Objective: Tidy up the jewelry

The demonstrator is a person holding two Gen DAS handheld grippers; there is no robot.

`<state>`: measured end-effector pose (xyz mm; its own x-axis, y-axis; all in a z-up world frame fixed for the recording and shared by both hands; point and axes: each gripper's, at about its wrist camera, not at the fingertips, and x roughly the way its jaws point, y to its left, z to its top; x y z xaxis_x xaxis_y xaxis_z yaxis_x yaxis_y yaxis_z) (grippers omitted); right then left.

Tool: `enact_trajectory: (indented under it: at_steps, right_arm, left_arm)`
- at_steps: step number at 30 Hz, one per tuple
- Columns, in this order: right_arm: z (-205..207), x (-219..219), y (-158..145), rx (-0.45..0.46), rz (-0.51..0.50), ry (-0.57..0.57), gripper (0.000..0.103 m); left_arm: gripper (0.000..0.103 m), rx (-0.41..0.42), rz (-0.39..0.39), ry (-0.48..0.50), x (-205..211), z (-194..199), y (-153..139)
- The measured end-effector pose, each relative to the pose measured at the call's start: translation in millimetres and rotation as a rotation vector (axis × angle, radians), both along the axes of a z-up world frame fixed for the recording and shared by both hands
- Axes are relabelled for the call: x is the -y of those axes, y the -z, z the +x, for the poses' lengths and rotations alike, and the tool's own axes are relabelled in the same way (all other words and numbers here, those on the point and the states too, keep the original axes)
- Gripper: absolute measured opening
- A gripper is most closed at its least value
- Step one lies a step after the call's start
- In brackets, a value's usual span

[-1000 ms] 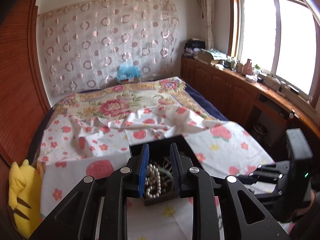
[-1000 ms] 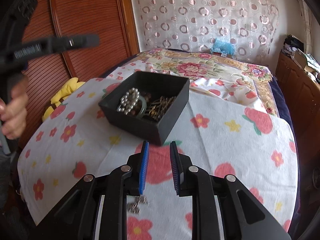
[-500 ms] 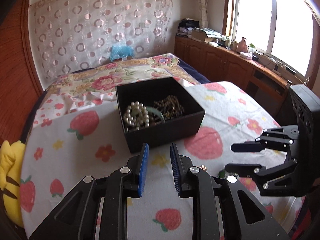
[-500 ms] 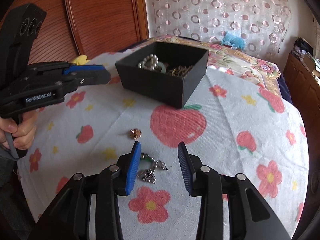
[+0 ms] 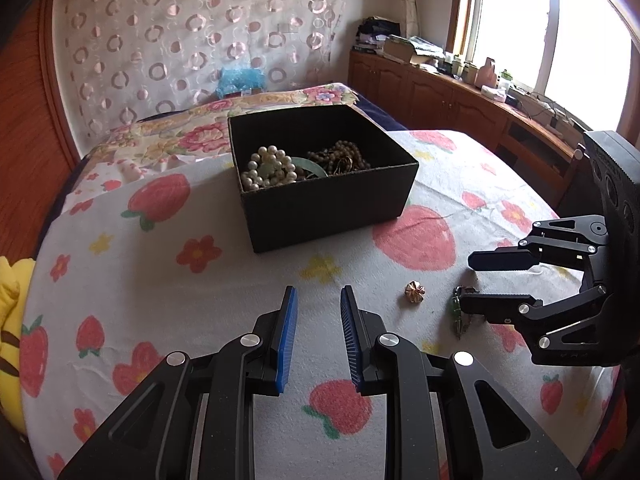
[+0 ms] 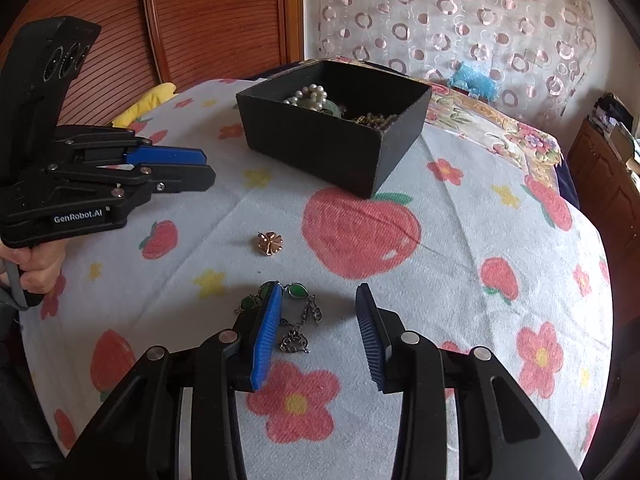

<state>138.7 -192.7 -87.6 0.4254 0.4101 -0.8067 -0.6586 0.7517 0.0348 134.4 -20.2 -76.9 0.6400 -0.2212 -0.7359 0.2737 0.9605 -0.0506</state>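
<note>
On the strawberry-print cloth (image 6: 460, 240), a green-stone chain piece (image 6: 294, 312) lies strung out, its long axis running from the green stones at the far end back toward the right gripper (image 6: 318, 330), whose fingers are spread wide and hold nothing. Its silver links sit between them, close against the left finger (image 6: 266, 336), which covers part of the stones. Just beyond lies a small gold flower charm (image 6: 270, 243), apart from both tools. Farther back stands the black box (image 6: 332, 144) with pearls (image 5: 269, 168) inside. To the side, the left gripper (image 5: 316, 334) hovers over bare cloth, fingers narrowly parted and empty.
</note>
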Motion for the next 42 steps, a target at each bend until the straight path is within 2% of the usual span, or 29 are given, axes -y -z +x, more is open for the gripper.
enact_trajectory:
  at_steps: [2,5,10,13,21,38,39,40,42]
  right_arm:
    - [0,0,0,0.017,-0.013,0.005,0.014]
    - [1,2,0,0.008,0.003,0.004,0.008]
    - [2,9,-4,0.027,0.019,0.033,0.007]
    - [0,17,-15,0.049,0.049,0.051,0.007]
    - [-1,34,-34,0.079,0.08,0.085,0.007]
    - [-1,44,-36,0.088,0.085,0.119,0.007]
    - [-1,44,-38,0.092,0.091,0.12,0.007]
    - [-1,43,-40,0.095,0.095,0.12,0.007]
    - [0,43,-46,0.105,0.104,0.119,0.007]
  left_arm:
    - [0.021,-0.002,0.003,0.005,2,-1,1]
    - [0.021,-0.004,0.01,0.011,5,-1,0]
    - [0.022,-0.008,0.012,0.03,15,1,0]
    - [0.028,-0.006,0.018,0.051,26,1,0]
    - [0.028,-0.02,0.028,0.092,47,6,1]
    - [0.028,-0.046,0.043,0.142,68,7,11]
    - [0.027,-0.049,0.047,0.143,69,8,12]
    - [0.019,-0.056,0.051,0.141,70,10,15]
    - [0.014,-0.048,0.055,0.141,69,9,14]
